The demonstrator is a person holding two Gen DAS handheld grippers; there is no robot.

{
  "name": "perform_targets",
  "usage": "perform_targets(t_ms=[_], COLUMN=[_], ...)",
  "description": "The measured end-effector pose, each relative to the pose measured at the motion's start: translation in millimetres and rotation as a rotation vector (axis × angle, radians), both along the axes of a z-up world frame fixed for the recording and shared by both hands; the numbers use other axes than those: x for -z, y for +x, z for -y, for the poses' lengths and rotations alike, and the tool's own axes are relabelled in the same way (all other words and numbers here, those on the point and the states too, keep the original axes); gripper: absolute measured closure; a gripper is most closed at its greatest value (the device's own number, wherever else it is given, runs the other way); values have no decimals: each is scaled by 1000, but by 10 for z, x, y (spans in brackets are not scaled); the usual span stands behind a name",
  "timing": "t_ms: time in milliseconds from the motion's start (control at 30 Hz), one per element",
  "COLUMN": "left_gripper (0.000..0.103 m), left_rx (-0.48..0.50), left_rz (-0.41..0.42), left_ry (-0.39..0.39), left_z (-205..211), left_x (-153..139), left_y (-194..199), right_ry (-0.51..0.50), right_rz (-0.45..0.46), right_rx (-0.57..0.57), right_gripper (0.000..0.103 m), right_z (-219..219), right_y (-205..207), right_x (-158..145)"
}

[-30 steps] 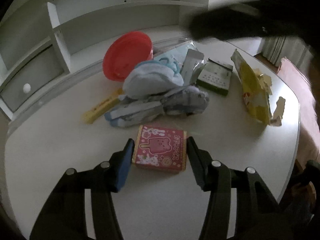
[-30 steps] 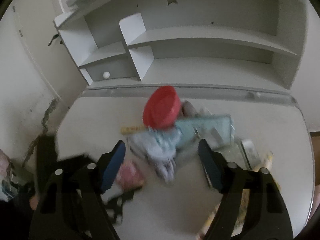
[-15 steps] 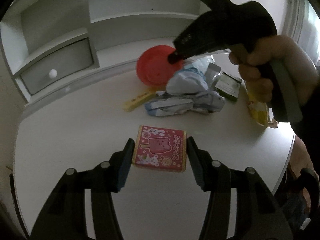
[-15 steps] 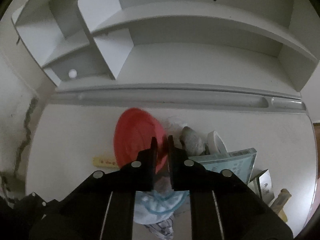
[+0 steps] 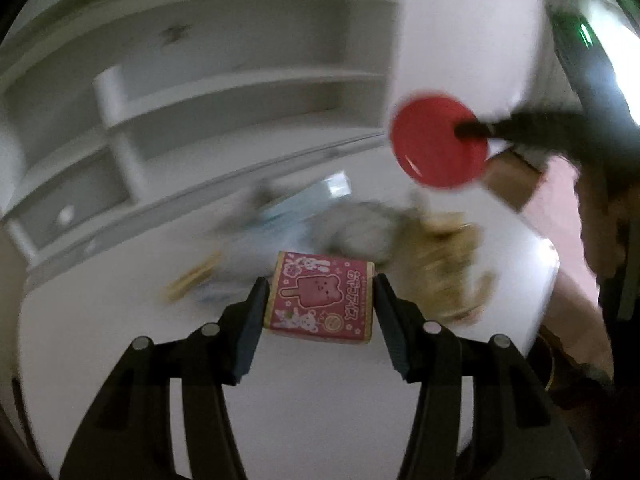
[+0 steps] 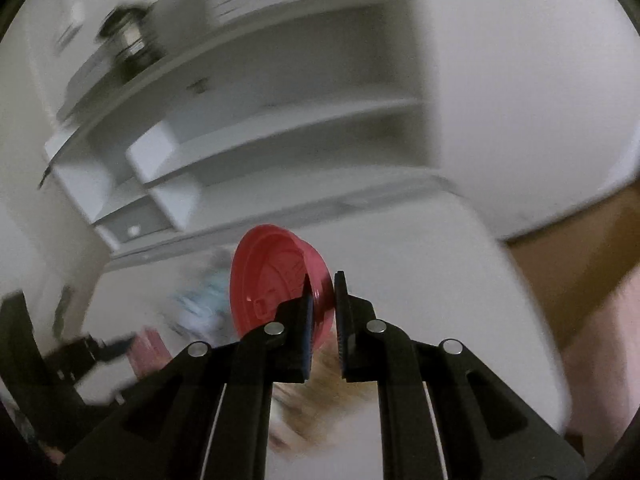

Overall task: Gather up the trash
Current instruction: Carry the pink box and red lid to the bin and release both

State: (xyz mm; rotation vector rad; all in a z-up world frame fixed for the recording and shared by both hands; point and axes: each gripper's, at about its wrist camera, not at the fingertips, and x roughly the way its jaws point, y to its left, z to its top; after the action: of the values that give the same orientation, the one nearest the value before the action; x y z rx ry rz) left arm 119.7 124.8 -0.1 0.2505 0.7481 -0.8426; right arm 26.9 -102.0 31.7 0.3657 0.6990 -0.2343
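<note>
Left gripper [image 5: 319,298]: clamped on the flat pink cardboard popsicle box [image 5: 320,297], raised above the white desk [image 5: 320,400].
Right gripper [image 6: 321,308]: pinching the rim of the round red plastic lid [image 6: 276,280], held in the air over the desk's far side.
Box contents: cannot tell; box looks closed.
Desk: blurred heap of wrappers [image 5: 360,232].
White shelf unit [image 5: 200,120]: compartments appear bare.

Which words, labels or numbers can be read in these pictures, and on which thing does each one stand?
Pink ice-cream box held in the left claw: Japanese characters run down its right edge, too small to quote with certainty; a round gold seal is also unreadable.
Red plastic lid pinched in the right claw: raised embossed marks, not legible.
Trash pile on the desk: blurred, nothing readable.
</note>
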Motion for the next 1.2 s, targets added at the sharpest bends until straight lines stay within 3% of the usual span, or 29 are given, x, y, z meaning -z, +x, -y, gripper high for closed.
perform_targets(t_ms=[133,333,467,600,800,900,1033,1200], left_gripper=[50,50,50,50,50,50,50,50], left_rx=[163,473,679,817,923,944,955,955], left_rz=[-5,-48,-107,-157,-230,-266,-267,-275], left_ry=[-37,-63,-40,22,144,192,239,255], left_z=[746,1943,2702,3245,3783,3975,4164,4338], left_x=[-93,-30,267,728,1580,1859,2103,2176], left_y=[-423,-1380,-2175,-2787,-3385,-3525,-3655,-3701], right_ry=[-37,-10,72,132,256,300,347,370], right_rz=[-15,-95,-152,-227,-288,-320,-345,-343], right_rx=[233,568,783,929,1013,1029,1031,1032], right_gripper=[94,94,94,94,94,94,94,94], right_z=[611,1287,1610,1797,1966,2015,2075,2173], right_y=[-1089,-2721,-3719,-4367,-4833,-4912,-4961,-4985], right_x=[226,725,1178,1642,2235,2491,2706,2803])
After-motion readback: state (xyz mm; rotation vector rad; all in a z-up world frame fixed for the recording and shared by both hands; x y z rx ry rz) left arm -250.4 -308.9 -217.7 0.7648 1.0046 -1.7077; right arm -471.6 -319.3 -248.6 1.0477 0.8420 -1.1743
